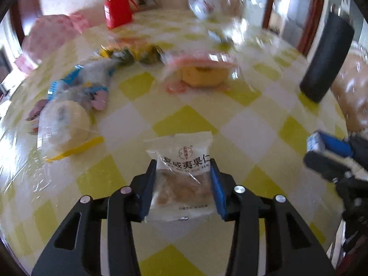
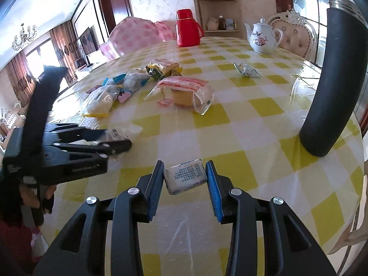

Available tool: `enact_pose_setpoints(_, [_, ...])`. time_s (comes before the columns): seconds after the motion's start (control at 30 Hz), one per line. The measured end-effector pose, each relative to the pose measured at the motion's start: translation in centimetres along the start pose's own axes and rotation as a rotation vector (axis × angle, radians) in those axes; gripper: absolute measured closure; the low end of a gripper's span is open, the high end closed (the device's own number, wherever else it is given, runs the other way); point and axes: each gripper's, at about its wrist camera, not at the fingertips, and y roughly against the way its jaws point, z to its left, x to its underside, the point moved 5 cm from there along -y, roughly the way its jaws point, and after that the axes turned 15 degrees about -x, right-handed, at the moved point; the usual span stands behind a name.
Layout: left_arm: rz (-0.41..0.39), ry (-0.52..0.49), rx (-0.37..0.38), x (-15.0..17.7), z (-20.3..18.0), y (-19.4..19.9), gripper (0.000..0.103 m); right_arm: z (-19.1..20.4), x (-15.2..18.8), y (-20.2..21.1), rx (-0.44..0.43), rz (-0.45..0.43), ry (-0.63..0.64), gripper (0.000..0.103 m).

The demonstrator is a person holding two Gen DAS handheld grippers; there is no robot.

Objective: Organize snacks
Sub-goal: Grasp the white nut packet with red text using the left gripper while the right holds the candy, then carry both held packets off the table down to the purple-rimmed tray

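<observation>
My left gripper (image 1: 182, 168) is shut on a clear pastry packet (image 1: 181, 177) with Chinese print, held above the yellow checked table (image 1: 241, 126). My right gripper (image 2: 185, 169) is shut on a small white and blue snack packet (image 2: 185, 177) over the table's near edge. The left gripper also shows in the right wrist view (image 2: 110, 142) at the left, with its packet in it. A pile of wrapped snacks (image 2: 119, 89) lies at mid-left. A cake in a red-striped wrapper (image 2: 186, 92) lies in the middle. A small green-white packet (image 2: 247, 71) lies farther right.
A tall black flask (image 2: 333, 80) stands at the right edge of the table. A red thermos (image 2: 187, 28) and a white teapot (image 2: 263, 38) stand at the far side. A pink mesh food cover (image 2: 135, 36) sits at the far left.
</observation>
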Motion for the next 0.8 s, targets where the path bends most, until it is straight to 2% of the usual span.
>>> enact_pose_setpoints(0.03, [-0.054,0.036,-0.042,-0.2,0.8,1.3,0.059,0.3,-0.2,0.1,-0.001,-0.012,0.000,0.066])
enact_pose_setpoints(0.1, [-0.115,0.080,-0.057,-0.9,1.7,3.3,0.059,1.6,-1.0,0.8,-0.015,-0.058,0.014,0.066])
enact_pose_setpoints(0.2, [-0.253,0.138,-0.109,-2.6,3.5,8.2,0.059,4.7,-3.1,2.9,-0.022,-0.153,0.081,0.066])
enact_pose_setpoints(0.27, [-0.302,0.164,-0.118,-3.1,4.3,10.3,0.059,6.7,-4.4,4.2,-0.031,-0.196,0.121,0.066])
enact_pose_setpoints(0.37, [-0.365,0.197,-0.146,-2.4,6.0,13.2,0.059,9.1,-5.2,4.8,-0.046,-0.209,0.158,0.066])
enact_pose_setpoints(0.5, [-0.386,0.238,-0.185,-0.5,8.8,15.3,0.059,12.6,-4.7,4.5,-0.095,-0.188,0.206,0.066])
enact_pose_setpoints(0.67, [-0.398,0.288,-0.264,4.3,13.6,18.0,0.059,19.2,-3.7,3.4,-0.173,-0.158,0.304,0.066])
enact_pose_setpoints(0.8, [-0.374,0.310,-0.334,8.8,17.6,19.5,0.059,25.2,-2.8,1.6,-0.269,-0.111,0.384,0.066])
